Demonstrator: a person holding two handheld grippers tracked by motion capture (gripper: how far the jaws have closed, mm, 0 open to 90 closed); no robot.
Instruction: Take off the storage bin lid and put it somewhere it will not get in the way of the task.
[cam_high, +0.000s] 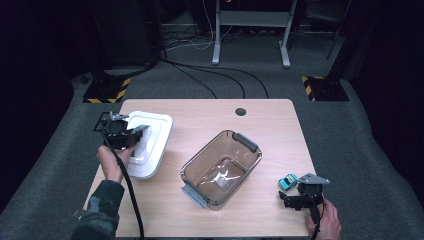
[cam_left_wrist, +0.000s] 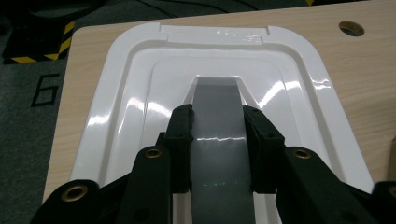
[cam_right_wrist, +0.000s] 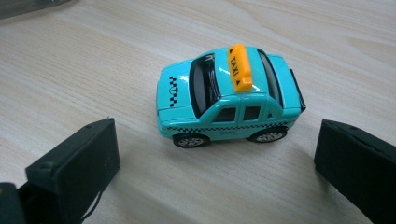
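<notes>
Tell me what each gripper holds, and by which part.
Left gripper clamps the white lid by its grey handle; right gripper holds nothing.

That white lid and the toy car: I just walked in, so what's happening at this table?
A person works two handheld grippers. The left gripper is shut on the grey handle of the white lid, which lies on the table. The right gripper waits open in front of a turquoise toy taxi. The clear container stands uncovered between them.
</notes>
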